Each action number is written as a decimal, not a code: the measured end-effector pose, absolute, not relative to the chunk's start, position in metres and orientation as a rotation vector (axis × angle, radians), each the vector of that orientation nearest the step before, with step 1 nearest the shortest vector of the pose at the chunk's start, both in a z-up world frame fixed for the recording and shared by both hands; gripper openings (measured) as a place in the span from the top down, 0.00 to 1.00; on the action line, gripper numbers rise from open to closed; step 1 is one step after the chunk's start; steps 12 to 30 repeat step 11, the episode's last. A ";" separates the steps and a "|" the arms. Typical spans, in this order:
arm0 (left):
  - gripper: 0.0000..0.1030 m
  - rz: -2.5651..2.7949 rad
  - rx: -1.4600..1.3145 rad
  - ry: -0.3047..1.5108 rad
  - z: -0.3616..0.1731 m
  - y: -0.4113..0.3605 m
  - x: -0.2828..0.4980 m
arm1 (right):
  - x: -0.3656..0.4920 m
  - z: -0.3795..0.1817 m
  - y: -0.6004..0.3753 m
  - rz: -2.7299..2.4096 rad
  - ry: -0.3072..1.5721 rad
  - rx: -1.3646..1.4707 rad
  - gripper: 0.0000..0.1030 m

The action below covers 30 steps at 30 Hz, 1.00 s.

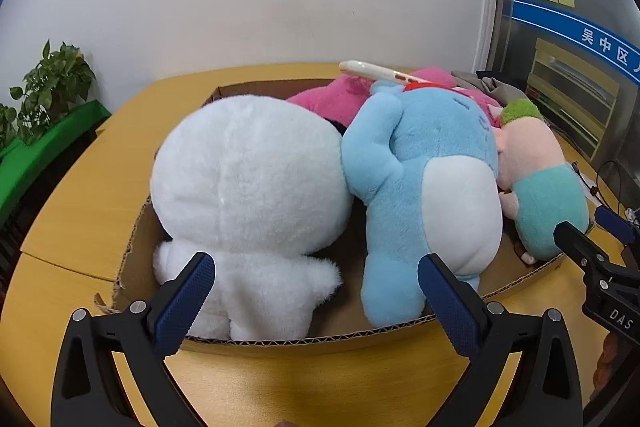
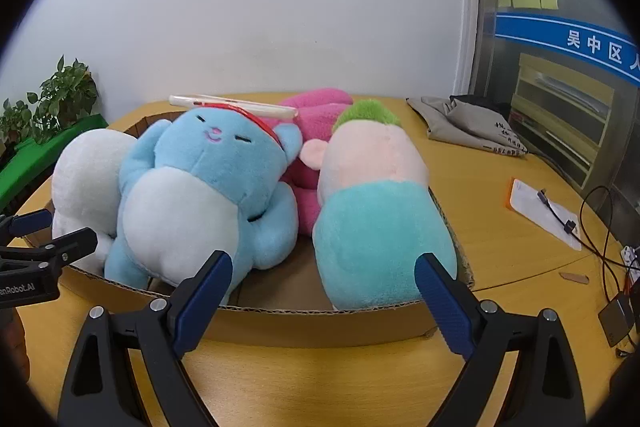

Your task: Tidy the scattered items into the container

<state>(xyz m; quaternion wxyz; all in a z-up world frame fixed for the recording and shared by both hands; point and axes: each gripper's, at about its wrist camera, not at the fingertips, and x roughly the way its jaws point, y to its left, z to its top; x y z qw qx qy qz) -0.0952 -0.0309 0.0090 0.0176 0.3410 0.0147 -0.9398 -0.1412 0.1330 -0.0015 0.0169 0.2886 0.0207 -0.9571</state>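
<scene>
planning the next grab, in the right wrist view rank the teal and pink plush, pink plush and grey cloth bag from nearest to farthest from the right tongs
1. teal and pink plush: lies in the cardboard box, just ahead of the open right tongs.
2. pink plush: deeper in the box, behind the others.
3. grey cloth bag: outside the box, far right on the table.

The white toy [image 1: 248,187] is soft, fluffy plush. The blue toy [image 2: 200,195] is fuzzy plush too, with a smooth white belly patch. The pink toy [image 2: 316,107] and the teal and peach toy [image 2: 376,211] look like short, soft fleece. The box [image 2: 320,323] is brown cardboard, matt, with a rough wavy cut edge. The table [image 1: 320,387] is smooth yellow wood with a faint shine. Each tool has hard black plastic arms, bumpy blue pads [image 1: 188,303] and shiny little metal screws.
</scene>
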 end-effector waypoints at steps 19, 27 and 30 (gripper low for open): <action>0.00 -2.878 1.056 0.065 0.017 -0.029 -0.082 | -0.126 0.012 0.124 -2.961 0.057 0.865 0.09; 0.00 -2.878 1.056 0.065 0.017 -0.029 -0.082 | -0.126 0.012 0.124 -2.961 0.057 0.865 0.09; 0.00 -2.878 1.056 0.065 0.017 -0.029 -0.082 | -0.126 0.012 0.124 -2.961 0.057 0.865 0.09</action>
